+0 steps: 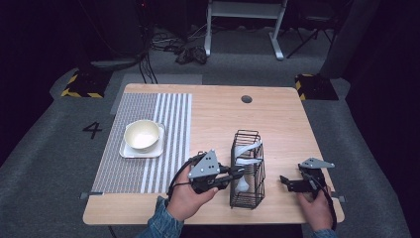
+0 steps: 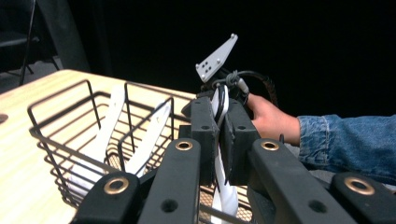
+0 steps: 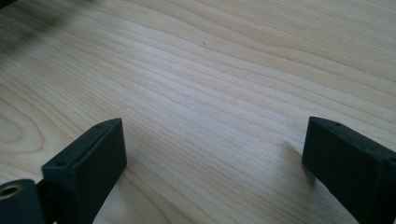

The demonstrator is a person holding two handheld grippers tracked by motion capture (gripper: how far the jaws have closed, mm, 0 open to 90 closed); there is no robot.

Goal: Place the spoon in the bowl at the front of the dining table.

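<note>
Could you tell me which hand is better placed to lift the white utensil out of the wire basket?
Left. The left tongs are already shut on the white utensil at the wire basket; the right tongs rest open beside it, holding nothing.

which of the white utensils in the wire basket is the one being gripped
The near-end white utensil, clamped between the left gripper jaws. The other two utensils lean loose against the basket wires, farther along.
</note>
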